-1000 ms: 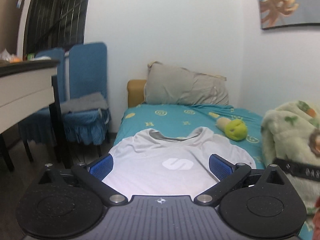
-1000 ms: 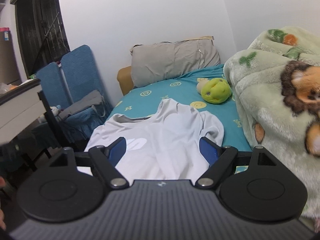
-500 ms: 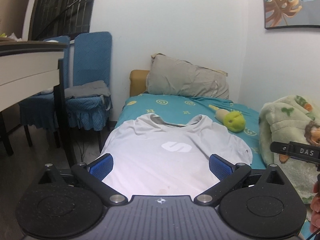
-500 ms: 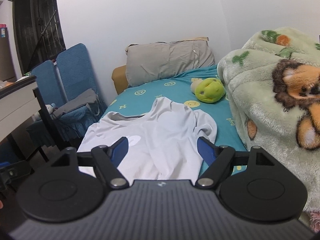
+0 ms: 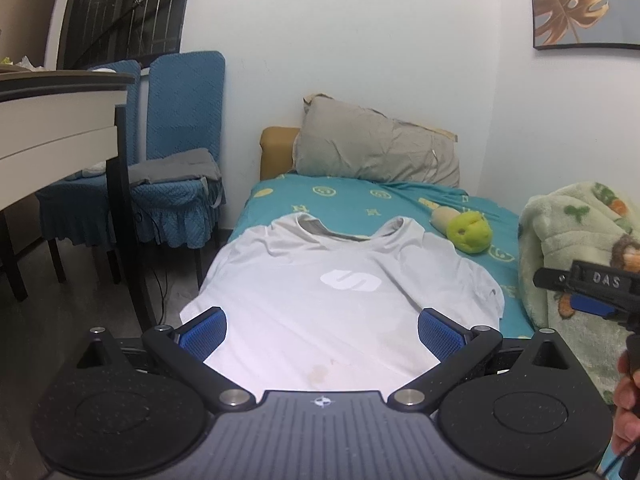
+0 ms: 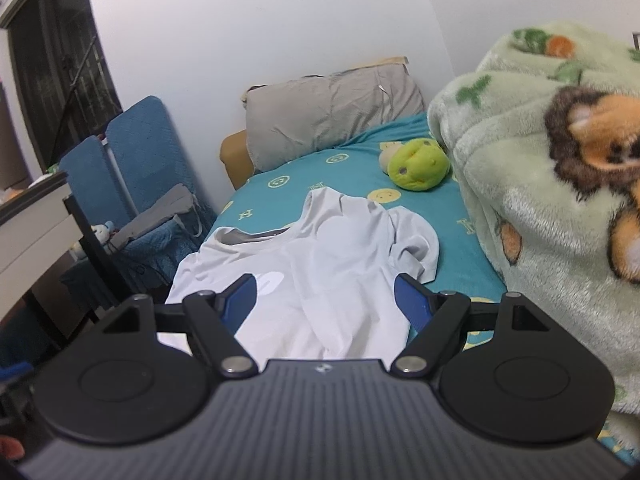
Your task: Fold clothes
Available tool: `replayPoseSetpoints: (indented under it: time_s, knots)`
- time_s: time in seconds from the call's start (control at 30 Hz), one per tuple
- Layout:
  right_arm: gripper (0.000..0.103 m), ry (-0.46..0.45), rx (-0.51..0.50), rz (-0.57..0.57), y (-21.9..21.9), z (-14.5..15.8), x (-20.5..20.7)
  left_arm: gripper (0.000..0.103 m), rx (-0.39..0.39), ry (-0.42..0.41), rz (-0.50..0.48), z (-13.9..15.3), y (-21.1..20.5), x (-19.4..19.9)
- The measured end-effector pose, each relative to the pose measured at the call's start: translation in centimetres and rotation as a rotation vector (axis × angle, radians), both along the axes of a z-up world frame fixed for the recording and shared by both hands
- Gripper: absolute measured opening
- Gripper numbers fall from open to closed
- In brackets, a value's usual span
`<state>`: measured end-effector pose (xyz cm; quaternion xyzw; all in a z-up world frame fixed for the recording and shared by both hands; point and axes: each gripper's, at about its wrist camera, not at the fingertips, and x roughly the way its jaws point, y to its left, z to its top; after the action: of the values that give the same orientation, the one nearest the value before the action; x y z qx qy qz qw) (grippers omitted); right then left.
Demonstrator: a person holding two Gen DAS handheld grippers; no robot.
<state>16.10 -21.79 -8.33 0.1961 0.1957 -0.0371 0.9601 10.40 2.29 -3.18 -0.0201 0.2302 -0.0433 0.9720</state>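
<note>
TEXT: "DAS" was printed in pale letters on the black right gripper (image 5: 592, 292) | LOGO: white "S"-shaped mark was on the chest of the white T-shirt (image 5: 348, 280) | SHEET: letter "H" motifs were on the teal bedsheet (image 6: 452, 216)

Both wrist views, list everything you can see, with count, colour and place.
T-shirt: one, white, spread flat on the bed, collar toward the pillow.
Bed sheet: one, teal with yellow print, under the shirt.
Pillow: one, grey-beige, at the head of the bed.
Plush toy: one, green, on the sheet right of the collar.
Blanket: one, pale green with an animal print, heaped at the bed's right.
Chairs: two, blue, left of the bed; grey cloth on one seat.
Table: one, white top, far left.
Picture: one, gold leaf, on the wall upper right.
Left tool: open, above the hem.
Right tool: open, above the shirt.
Hand: one, right edge.
</note>
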Motion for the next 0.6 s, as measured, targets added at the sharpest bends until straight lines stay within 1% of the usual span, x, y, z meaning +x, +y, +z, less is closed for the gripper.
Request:
replayPoseSetpoints:
  time_s: [0.1,0.17,0.3,0.37,0.5,0.57,0.6]
  knots:
    - [0.078,0.012,0.032,-0.015,-0.8,-0.5,0.9,0.103,-0.005,0.011,0.001,-0.3,-0.3,0.2]
    - [0.079,0.01,0.083,-0.018,-1.8,-0.9,1.5,0.103,-0.008,0.018,0.001,-0.6,-0.5,0.4]
    - [0.079,0.03,0.206,-0.022,-4.1,-2.3,4.1,0.103,-0.014,0.033,0.002,-1.0,-1.0,0.7]
    - [0.079,0.05,0.259,-0.027,-5.1,-3.4,5.8,0.103,-0.023,0.04,0.004,-1.2,-1.0,1.0]
    - [0.078,0.065,0.389,-0.081,-7.2,-6.2,9.0,0.103,-0.066,0.077,0.014,-2.2,-0.3,1.8]
    - [0.072,0.067,0.44,-0.114,-8.0,-7.6,10.5,0.103,-0.079,0.097,0.019,-2.8,0.0,2.4]
    - [0.072,0.068,0.455,-0.131,-8.3,-8.2,11.3,0.103,-0.084,0.106,0.02,-3.2,0.2,2.8]
